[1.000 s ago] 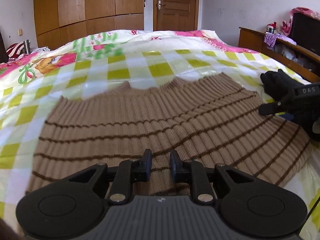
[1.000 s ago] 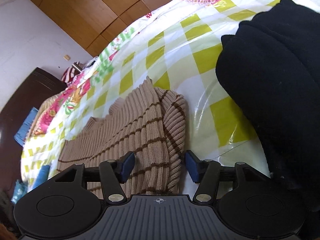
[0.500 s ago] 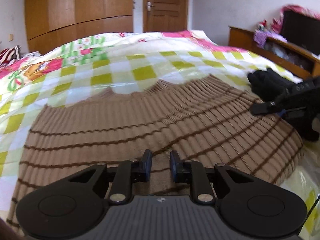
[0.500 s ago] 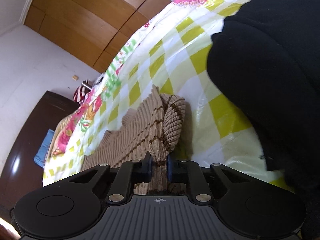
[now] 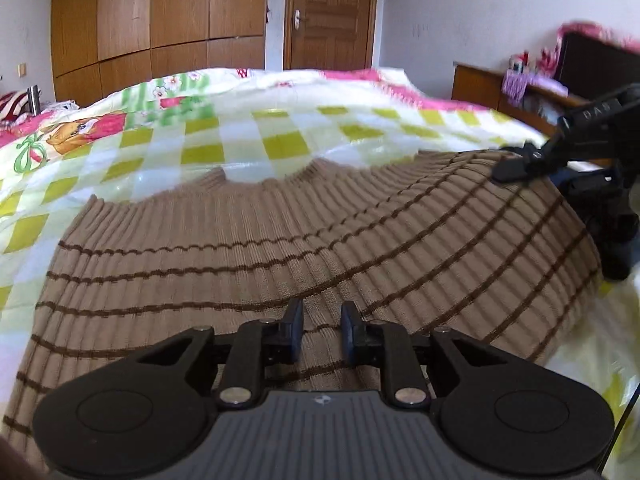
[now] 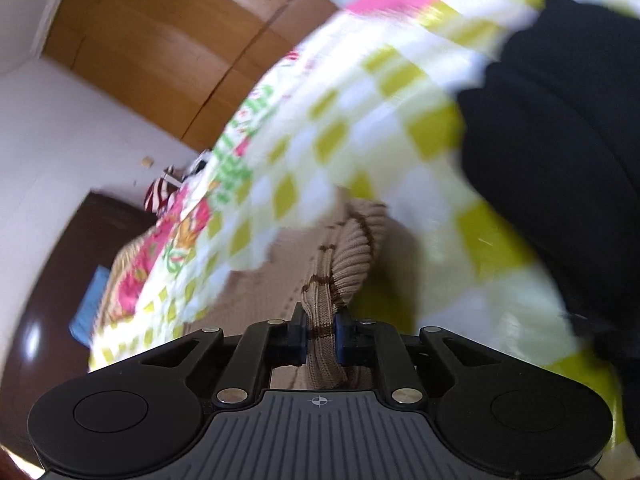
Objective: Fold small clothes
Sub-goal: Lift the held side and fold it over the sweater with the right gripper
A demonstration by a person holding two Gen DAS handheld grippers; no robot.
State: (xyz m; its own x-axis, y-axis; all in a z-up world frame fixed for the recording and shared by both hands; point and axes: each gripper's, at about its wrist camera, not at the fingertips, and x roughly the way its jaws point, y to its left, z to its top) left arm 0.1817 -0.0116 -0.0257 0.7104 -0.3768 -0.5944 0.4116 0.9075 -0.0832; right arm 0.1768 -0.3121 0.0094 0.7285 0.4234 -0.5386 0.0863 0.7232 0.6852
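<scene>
Bedroom clutter rings the scene we see: one checked yellow-and-white bedspread [image 5: 280, 148] with a pink floral border, one wooden wardrobe [image 5: 160, 20] across the far wall, one closed wooden door [image 5: 332, 16] beside it, and one low wooden cabinet [image 5: 480, 84] on the right with small items we cannot make out. One ribbed tan sweater [image 5: 260, 248] with thin dark brown stripes lies spread across the bedspread, filling the near half of the left wrist view. At its right edge the fabric is raised off the bed into a hump. A black garment [image 6: 560, 140] sits just beside that edge and blocks much of the right wrist view, which is heavily blurred.

We count two tongs. The left gripper [image 5: 322, 330] has its pads drawn close together on a raised ridge of the sweater's near hem, pinching it. The right gripper [image 6: 320, 332] is clamped on a bunched fold of the sweater's [image 6: 352, 248] side edge, with fabric squeezed between both pads; from the left wrist view we see this gripper [image 5: 516, 166] as a black arm at the sweater's lifted right corner.
</scene>
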